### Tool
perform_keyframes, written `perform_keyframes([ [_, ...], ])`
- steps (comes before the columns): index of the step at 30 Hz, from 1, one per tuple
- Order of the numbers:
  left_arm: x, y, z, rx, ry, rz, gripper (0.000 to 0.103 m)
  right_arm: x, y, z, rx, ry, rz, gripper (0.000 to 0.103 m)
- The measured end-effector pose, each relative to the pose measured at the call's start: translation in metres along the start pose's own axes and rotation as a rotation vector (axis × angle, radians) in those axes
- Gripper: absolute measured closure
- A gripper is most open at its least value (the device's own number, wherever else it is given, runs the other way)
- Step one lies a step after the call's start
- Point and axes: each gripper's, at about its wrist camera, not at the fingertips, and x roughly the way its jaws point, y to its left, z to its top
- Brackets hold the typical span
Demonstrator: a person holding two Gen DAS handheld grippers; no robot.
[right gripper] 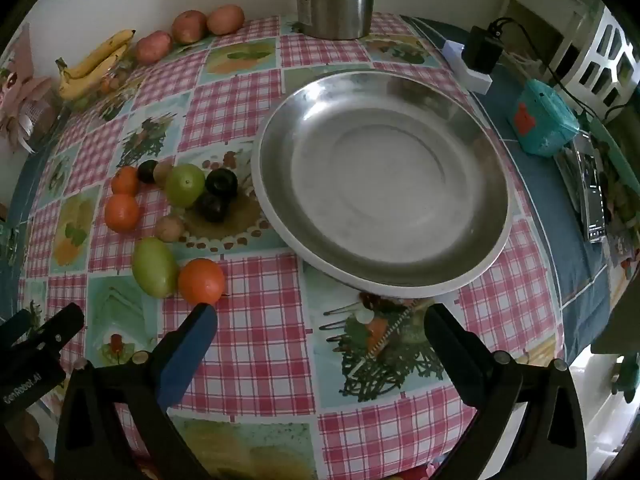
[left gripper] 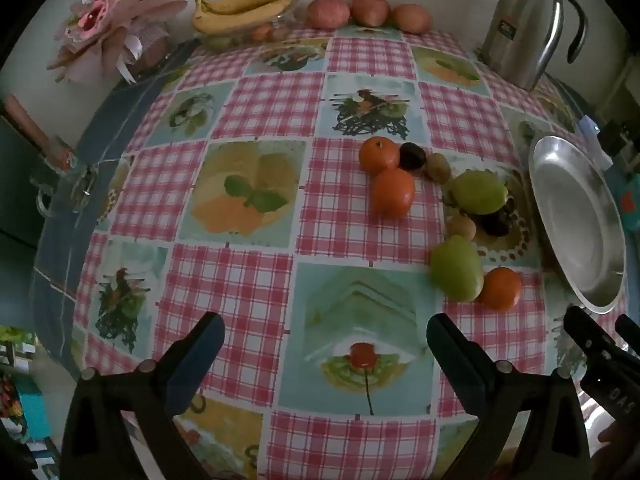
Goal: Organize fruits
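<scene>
A loose group of fruit lies on the checked tablecloth: three oranges (left gripper: pixel 392 192), two green fruits (left gripper: pixel 456 274), dark plums (left gripper: pixel 413 156) and small brown fruits (left gripper: pixel 437 166). The same group shows in the right wrist view, with the nearest orange (right gripper: pixel 201 281) beside a green fruit (right gripper: pixel 154 266). An empty steel plate (right gripper: pixel 384 176) sits right of the fruit; it also shows in the left wrist view (left gripper: pixel 576 220). My left gripper (left gripper: pixel 324 344) is open and empty, nearer than the fruit. My right gripper (right gripper: pixel 320 332) is open and empty, in front of the plate.
Bananas (left gripper: pixel 244 6) and three reddish fruits (left gripper: pixel 370 10) lie along the far wall. A steel thermos jug (left gripper: pixel 528 28) stands at the back. A pink flower decoration (left gripper: pixel 108 32) sits far left. A teal box (right gripper: pixel 544 124), a charger (right gripper: pixel 482 54) and a phone lie at the right edge.
</scene>
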Motion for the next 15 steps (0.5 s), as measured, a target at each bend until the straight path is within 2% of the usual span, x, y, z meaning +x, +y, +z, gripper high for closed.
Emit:
perform_keyframes([
  [15,0.0010,-0.0029,-0.0020,0.020,0.003,0.014,0.001,0.0004,0.0001,0.0005,0.000,0.001,-0.001,0.000],
])
